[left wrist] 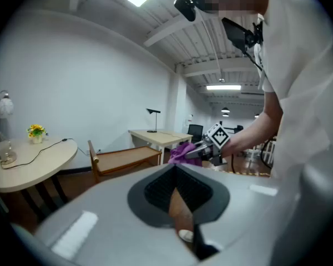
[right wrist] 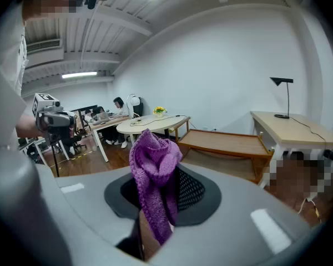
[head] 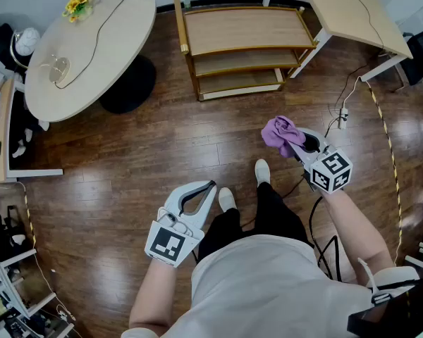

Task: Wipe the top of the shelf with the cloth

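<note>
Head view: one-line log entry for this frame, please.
phase: pre-wipe | right gripper: shut on purple cloth | left gripper: shut, empty | shelf: ahead, top not yet touched

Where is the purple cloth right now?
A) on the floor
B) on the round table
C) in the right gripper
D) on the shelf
C: the cloth hangs pinched between the jaws of the right gripper, held above the floor and well short of the shelf.
</note>
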`<state>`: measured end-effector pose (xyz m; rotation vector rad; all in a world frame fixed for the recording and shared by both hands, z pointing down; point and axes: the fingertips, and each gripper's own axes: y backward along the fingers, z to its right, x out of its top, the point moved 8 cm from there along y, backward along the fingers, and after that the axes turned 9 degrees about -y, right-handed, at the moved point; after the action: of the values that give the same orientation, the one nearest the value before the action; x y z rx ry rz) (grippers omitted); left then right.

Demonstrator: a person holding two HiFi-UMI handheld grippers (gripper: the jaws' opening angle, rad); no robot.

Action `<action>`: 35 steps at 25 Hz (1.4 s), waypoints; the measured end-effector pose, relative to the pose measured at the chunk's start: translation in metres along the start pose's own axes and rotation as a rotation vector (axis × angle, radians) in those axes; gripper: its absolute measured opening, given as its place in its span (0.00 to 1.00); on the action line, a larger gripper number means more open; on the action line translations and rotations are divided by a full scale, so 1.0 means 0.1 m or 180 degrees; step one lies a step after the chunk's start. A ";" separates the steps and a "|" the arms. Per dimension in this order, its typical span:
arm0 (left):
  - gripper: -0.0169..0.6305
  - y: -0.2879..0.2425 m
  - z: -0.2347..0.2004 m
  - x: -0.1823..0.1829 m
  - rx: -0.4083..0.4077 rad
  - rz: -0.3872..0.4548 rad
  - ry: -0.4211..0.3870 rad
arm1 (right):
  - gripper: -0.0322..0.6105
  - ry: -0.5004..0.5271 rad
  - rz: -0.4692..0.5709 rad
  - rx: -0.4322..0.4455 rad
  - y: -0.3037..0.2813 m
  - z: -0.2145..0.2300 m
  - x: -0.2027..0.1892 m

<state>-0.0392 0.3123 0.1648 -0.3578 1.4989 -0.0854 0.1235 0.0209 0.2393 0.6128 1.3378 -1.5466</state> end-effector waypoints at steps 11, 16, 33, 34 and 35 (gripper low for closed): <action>0.06 -0.41 -0.51 -0.47 0.0209 -0.0188 0.0223 | 0.19 -0.0082 -0.0180 0.0354 -2.08 0.45 -0.23; 0.06 -0.91 -0.76 -0.81 0.0271 -0.0434 0.0505 | 0.19 -0.0208 -0.0376 0.0495 -3.20 0.84 -0.67; 0.06 -2.75 -1.48 -1.76 0.0060 -0.0556 0.1025 | 0.19 -0.0373 -0.0855 0.0628 -5.68 1.90 -2.10; 0.06 -2.76 -1.49 -1.79 0.0121 -0.0510 0.1175 | 0.19 -0.0399 -0.0869 0.0663 -5.79 1.89 -2.18; 0.06 -2.77 -1.50 -1.82 0.0186 -0.0455 0.1300 | 0.19 -0.0424 -0.0879 0.0703 -5.89 1.87 -2.26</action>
<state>-0.1553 0.0733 0.4130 -0.4172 1.8677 -0.3314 -0.2682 -0.1194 0.7490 0.4629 1.1966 -1.9430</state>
